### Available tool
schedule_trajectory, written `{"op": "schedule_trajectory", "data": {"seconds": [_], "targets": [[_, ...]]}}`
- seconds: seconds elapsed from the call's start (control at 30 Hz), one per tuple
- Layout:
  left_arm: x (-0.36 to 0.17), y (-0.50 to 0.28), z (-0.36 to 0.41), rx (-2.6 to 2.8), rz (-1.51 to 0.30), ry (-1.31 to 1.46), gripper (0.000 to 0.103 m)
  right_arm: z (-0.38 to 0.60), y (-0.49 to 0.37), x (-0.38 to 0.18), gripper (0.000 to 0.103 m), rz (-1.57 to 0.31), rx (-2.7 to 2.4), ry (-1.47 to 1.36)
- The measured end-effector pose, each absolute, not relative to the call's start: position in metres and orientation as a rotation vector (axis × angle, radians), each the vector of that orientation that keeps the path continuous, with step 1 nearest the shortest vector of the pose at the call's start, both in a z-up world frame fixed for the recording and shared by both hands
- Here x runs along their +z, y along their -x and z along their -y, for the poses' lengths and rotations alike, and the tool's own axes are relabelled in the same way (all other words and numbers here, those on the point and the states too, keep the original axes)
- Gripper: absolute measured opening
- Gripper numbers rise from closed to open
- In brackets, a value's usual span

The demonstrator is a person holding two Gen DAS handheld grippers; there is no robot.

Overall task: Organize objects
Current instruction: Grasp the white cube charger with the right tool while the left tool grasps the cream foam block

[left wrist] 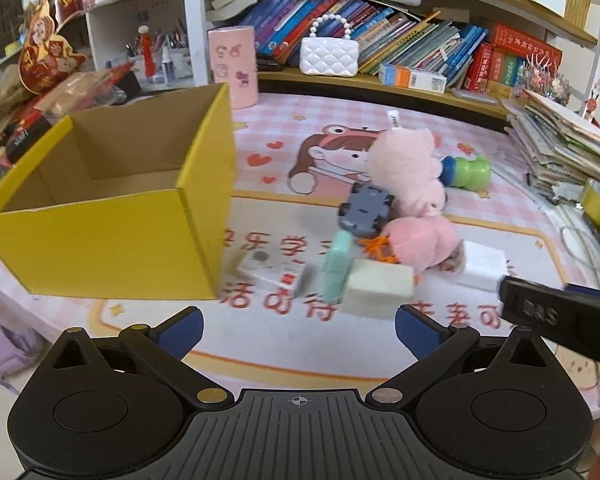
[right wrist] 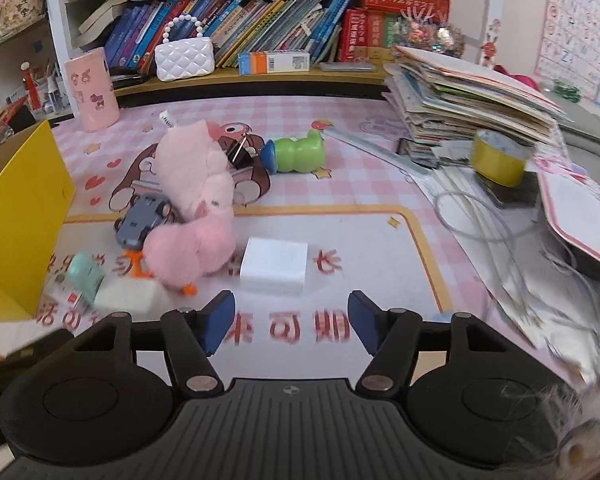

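An open, empty yellow cardboard box (left wrist: 112, 236) stands at the left on the pink mat; its corner shows in the right wrist view (right wrist: 16, 216). Beside it lies a pile: a pink plush toy (left wrist: 408, 184) (right wrist: 196, 184), a grey toy car (left wrist: 366, 210) (right wrist: 142, 218), a mint eraser-like block (left wrist: 337, 264) (right wrist: 86, 274), a cream block (left wrist: 378, 292) (right wrist: 128, 296), a small white-and-red box (left wrist: 272, 270), a white box (left wrist: 482, 266) (right wrist: 274, 266) and a green toy (left wrist: 470, 170) (right wrist: 296, 154). My left gripper (left wrist: 298, 330) is open and empty before the pile. My right gripper (right wrist: 292, 322) is open and empty, just short of the white box.
A pink cylinder (left wrist: 234, 66) (right wrist: 92, 90) stands at the back. A tall stack of books and papers (right wrist: 460, 96), a yellow tape roll (right wrist: 500, 158) and loose cables (right wrist: 500, 232) crowd the right side. Bookshelves with a white quilted purse (left wrist: 329, 56) run behind.
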State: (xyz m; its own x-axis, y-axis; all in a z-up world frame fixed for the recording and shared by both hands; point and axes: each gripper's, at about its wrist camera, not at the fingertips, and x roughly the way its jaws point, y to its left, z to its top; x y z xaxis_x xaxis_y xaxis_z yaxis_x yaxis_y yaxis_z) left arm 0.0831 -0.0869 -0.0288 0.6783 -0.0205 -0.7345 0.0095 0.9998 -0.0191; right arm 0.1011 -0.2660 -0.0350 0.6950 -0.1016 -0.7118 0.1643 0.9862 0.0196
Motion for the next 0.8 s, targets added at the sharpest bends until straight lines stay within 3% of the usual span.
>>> {"op": "schedule_trajectory", "data": {"seconds": [0.17, 0.47, 0.53, 0.8], "targets": [[-0.034, -0.092, 0.097, -0.029, -0.848, 0.071, 0.101, 0.278, -0.133, -0.048, 0.062, -0.820, -0.085, -0.086], [-0.039, -0.099, 0.110, 0.021, -0.877, 0.093, 0.082, 0.284, -0.178, -0.076, 0.062, -0.914, 0.010, -0.084], [-0.039, -0.101, 0.113, 0.024, -0.878, 0.098, 0.078, 0.287, -0.185, -0.081, 0.057, -0.922, 0.030, -0.085], [-0.049, -0.125, 0.138, -0.038, -0.914, 0.087, 0.070, 0.315, -0.187, -0.067, 0.056, -0.901, 0.105, -0.122]]}}
